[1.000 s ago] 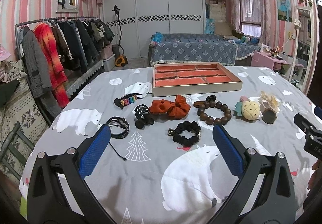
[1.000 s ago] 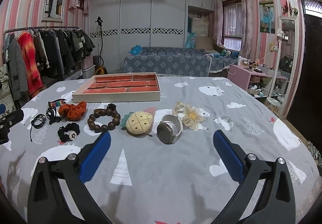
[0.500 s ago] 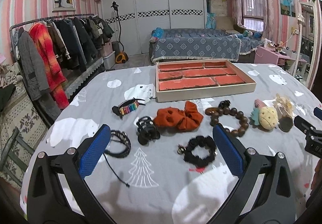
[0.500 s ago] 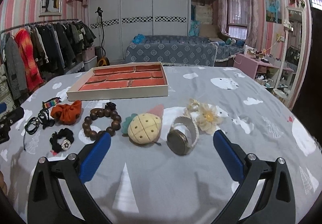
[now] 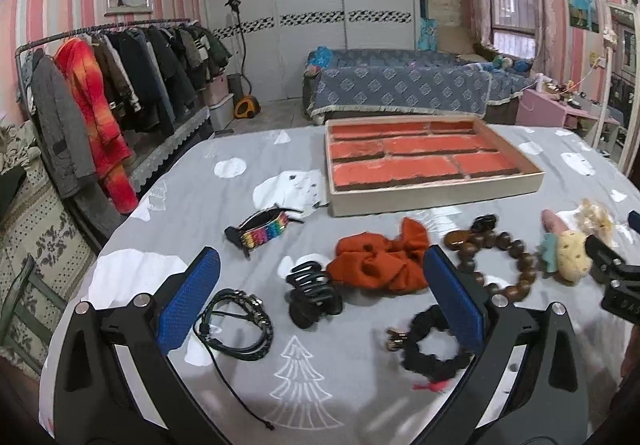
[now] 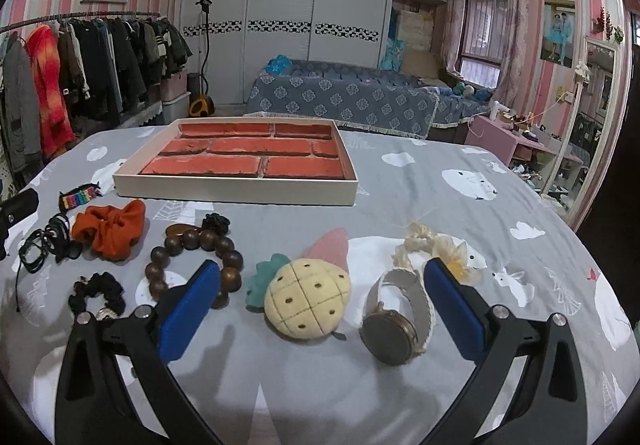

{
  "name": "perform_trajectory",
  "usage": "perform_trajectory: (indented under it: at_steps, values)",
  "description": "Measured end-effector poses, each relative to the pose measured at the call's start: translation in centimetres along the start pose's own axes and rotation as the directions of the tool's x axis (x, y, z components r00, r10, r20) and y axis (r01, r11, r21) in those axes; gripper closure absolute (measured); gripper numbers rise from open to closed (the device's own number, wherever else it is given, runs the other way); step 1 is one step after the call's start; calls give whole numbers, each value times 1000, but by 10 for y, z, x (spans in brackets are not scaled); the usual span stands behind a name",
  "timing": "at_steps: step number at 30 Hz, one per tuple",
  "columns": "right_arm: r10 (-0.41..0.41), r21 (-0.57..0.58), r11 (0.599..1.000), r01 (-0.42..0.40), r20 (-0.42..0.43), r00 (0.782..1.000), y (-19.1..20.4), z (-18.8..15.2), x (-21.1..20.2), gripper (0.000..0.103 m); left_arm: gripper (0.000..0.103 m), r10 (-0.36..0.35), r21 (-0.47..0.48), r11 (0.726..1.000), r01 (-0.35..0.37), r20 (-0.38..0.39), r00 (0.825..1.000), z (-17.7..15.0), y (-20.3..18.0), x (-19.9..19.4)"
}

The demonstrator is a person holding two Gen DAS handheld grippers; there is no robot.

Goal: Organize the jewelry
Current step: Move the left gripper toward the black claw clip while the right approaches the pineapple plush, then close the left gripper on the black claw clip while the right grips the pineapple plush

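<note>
Risk: both open, empty, the left hand-held gripper (image 5: 320,299) and right hand-held gripper (image 6: 320,297) could snag the cloth; claw clip (image 5: 312,293) beside the orange scrunchie (image 5: 380,263) may skid.

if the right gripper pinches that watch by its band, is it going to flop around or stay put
Likely floppy: the watch has a pale woven-looking band that curls in a soft loop. The round metal-looking case is probably the heavy end, so it may swing down. It rests partly on edge, so a nudge from the open right gripper could tip it flat.
</note>
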State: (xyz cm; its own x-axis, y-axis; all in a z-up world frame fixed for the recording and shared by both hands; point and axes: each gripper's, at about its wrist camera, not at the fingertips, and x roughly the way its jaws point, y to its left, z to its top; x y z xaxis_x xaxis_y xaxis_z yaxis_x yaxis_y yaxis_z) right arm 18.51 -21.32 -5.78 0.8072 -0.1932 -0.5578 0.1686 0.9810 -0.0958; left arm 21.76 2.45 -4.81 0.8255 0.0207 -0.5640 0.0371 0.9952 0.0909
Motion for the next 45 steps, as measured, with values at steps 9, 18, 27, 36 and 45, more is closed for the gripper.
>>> perform_trajectory:
  at_steps: [9,18,27,36,45]
  values:
    - [17,-5,1000,-18,-92,996,4,-6,30,23,5,48,-1,999,-48,-52,997,-7,15,27]
    - [18,-13,1000,-21,-155,988,7,-9,43,43,6,42,-1,999,-43,-117,992,-13,20,46]
    - [52,9,999,-51,-208,977,5,-10,56,45,23,26,-8,1000,-28,-184,983,-18,22,68]
    - [87,26,996,-83,-225,971,3,-11,60,52,49,-21,-33,999,15,-202,979,-20,23,74]
    - [114,32,993,-110,-207,972,3,-10,56,56,67,-54,-51,998,45,-187,981,-20,23,72]
